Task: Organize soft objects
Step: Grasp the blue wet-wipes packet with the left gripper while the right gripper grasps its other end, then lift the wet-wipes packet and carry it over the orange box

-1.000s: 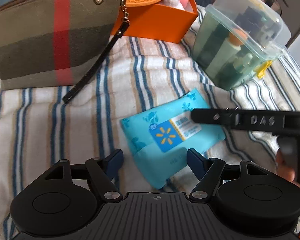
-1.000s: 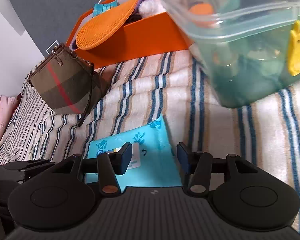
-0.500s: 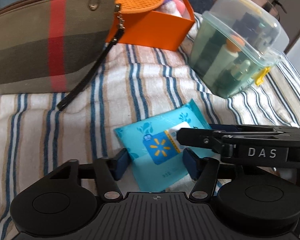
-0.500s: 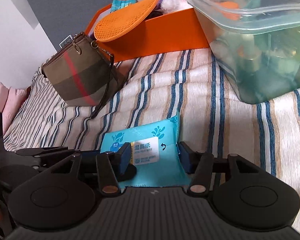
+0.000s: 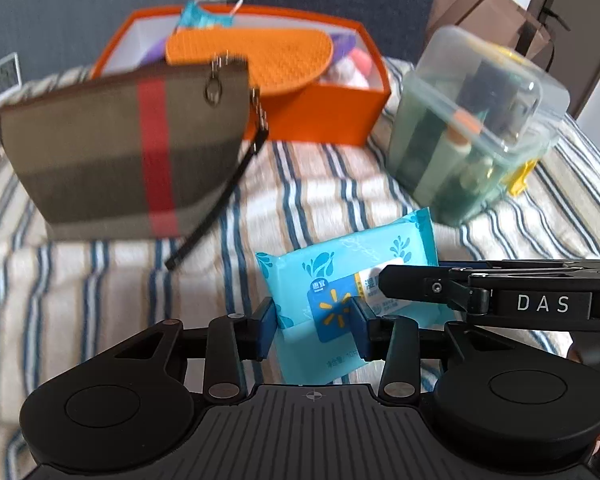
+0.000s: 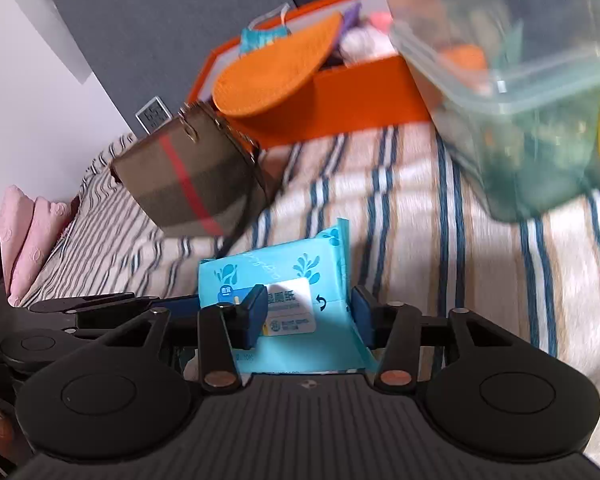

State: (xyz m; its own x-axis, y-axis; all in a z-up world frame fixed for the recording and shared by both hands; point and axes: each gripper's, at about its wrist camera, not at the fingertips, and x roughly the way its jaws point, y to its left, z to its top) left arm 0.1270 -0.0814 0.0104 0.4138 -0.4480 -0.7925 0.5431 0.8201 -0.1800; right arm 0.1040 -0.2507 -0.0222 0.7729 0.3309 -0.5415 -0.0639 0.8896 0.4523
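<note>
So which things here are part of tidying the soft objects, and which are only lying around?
In the job:
- wipes pack, between both grippers
- left gripper, jaws closing around it
- right gripper, jaws closing around it
- orange box, probably where soft things go
- plaid pouch, soft, maybe next

Lying about:
- plastic container of bottles
- small clock
- paper bags
- striped blanket
</note>
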